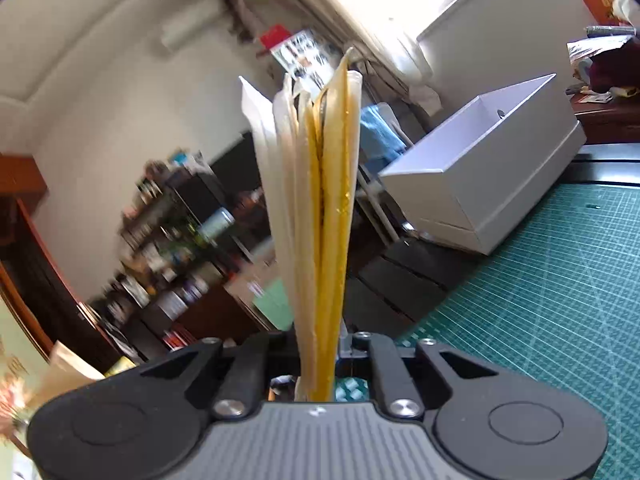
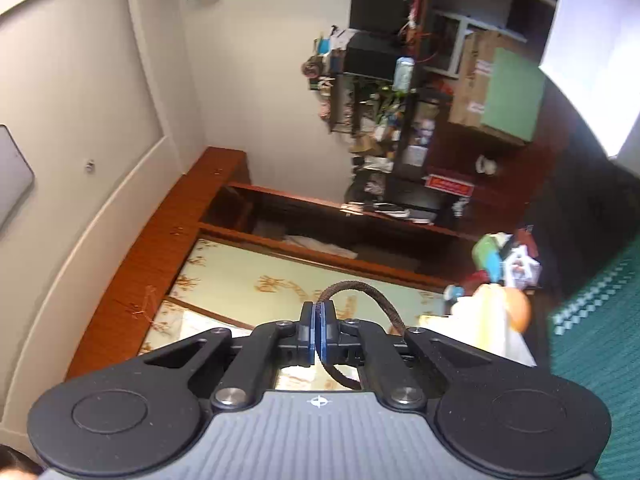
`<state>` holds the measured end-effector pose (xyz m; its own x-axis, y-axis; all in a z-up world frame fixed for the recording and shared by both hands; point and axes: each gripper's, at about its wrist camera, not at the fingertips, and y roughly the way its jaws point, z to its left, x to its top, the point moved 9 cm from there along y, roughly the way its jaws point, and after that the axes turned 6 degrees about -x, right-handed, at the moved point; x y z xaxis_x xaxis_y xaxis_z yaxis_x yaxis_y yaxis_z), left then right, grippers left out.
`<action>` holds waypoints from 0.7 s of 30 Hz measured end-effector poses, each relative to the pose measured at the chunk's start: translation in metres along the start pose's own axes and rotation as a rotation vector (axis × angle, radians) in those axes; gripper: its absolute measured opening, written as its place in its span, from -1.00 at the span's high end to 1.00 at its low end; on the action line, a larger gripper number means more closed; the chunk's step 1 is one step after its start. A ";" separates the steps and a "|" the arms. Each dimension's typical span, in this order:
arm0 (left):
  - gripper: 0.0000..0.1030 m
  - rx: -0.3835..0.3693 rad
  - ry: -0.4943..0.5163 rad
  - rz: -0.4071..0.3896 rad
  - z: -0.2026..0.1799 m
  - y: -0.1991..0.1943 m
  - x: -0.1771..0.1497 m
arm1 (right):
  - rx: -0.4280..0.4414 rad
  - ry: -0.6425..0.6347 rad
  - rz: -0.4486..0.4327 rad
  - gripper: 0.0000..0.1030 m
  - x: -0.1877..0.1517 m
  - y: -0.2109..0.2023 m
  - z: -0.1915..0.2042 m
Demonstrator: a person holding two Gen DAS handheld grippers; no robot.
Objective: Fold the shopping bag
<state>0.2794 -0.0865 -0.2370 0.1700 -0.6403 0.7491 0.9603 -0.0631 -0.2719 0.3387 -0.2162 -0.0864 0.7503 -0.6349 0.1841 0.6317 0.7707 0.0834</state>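
In the left wrist view my left gripper [image 1: 318, 344] is shut on the folded edges of the shopping bag [image 1: 316, 200]. The bag's cream and yellow layers stand straight up from the jaws, seen edge-on. In the right wrist view my right gripper [image 2: 319, 320] is shut on the bag's dark brown braided cord handle [image 2: 372, 296], which loops out to the right of the blue pads [image 2: 308, 328]. A blurred pale and orange part of the bag [image 2: 496, 320] hangs to the right. Both grippers are lifted off the table.
A green cutting mat [image 1: 560, 300] covers the table at right, also showing in the right wrist view [image 2: 592, 320]. A white open box [image 1: 492, 168] stands at the mat's far edge. Cluttered shelves [image 1: 180, 240] and a wooden cabinet [image 2: 192, 232] fill the background.
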 end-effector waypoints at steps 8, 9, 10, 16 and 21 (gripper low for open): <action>0.80 -0.046 -0.064 0.023 0.009 0.005 0.003 | 0.040 0.104 0.034 0.95 -0.008 0.018 -0.007; 0.80 -0.082 -0.094 0.040 0.010 0.007 0.003 | 0.054 0.089 0.070 0.95 -0.015 0.020 -0.004; 0.80 -0.097 -0.108 0.048 0.012 0.008 0.001 | 0.066 0.075 0.105 0.95 -0.021 0.022 -0.002; 0.80 -0.077 -0.084 0.030 0.014 0.004 0.003 | -0.121 -0.194 0.348 0.95 -0.058 0.027 0.000; 0.80 0.005 0.004 -0.004 0.005 0.002 0.002 | -0.161 -0.298 0.359 0.95 -0.047 0.021 0.021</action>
<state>0.2825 -0.0843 -0.2333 0.1655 -0.6432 0.7476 0.9620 -0.0618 -0.2660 0.3124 -0.1685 -0.0730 0.8527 -0.2700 0.4473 0.3835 0.9048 -0.1849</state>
